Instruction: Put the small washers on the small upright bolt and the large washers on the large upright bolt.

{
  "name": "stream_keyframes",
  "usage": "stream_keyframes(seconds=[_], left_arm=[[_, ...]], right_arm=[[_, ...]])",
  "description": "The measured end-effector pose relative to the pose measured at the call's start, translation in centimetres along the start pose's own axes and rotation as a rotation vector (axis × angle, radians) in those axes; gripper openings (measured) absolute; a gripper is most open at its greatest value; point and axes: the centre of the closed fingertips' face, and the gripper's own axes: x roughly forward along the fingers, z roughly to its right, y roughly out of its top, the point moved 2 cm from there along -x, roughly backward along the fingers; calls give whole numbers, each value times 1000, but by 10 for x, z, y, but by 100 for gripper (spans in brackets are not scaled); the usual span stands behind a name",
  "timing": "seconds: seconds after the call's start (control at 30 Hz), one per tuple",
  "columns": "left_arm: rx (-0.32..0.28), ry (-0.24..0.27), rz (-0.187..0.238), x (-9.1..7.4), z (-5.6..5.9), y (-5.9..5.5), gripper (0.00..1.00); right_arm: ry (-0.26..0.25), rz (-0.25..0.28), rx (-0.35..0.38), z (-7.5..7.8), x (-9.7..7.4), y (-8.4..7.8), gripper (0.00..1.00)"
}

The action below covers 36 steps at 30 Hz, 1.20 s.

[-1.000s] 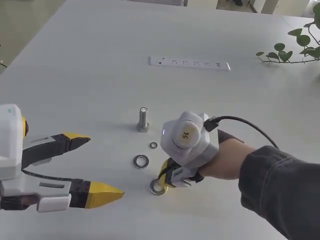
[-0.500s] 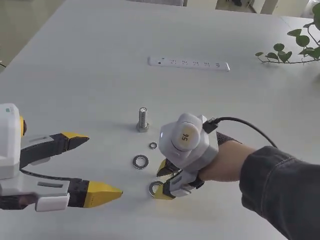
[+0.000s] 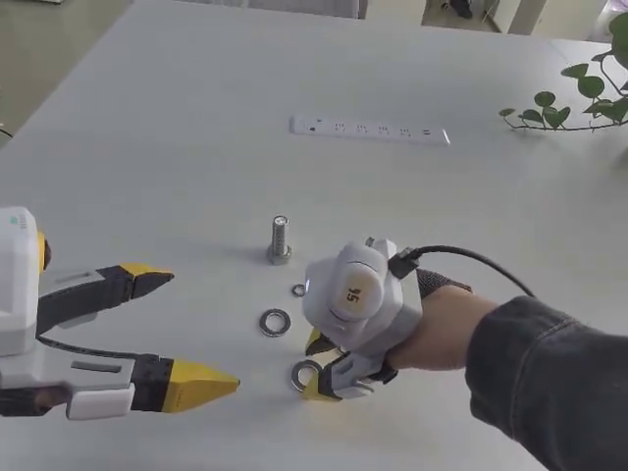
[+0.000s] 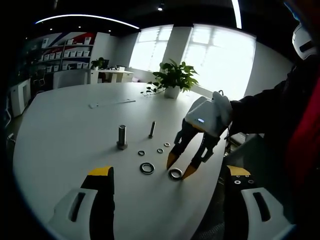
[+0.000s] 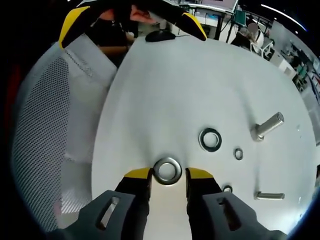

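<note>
Right gripper (image 3: 314, 369), jaws spread, brackets a large washer (image 5: 167, 170) lying flat on the worktop (image 3: 196, 118), at 6 o'clock from the large bolt (image 3: 280, 240). Left gripper (image 3: 201, 329) is spread and idle. Risk: the thin washer may skid from the closing jaws.

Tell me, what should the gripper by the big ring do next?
Probably shut the right gripper on the large washer. Its jaws stand open, one on each side of the washer, which lies flat on the table, so a squeeze should catch it.
</note>
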Motion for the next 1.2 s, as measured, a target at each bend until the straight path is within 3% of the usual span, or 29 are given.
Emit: stream_keyframes(seconds=[0.43,1.2], left_arm=[[-1,3,3,-1,1,0,91],[-12,6,12,-1,0,-1,90]], right_arm=[[-6,-11,-25,0,-3,-2,25],[-1,-9,11,5,-6,-2,23]])
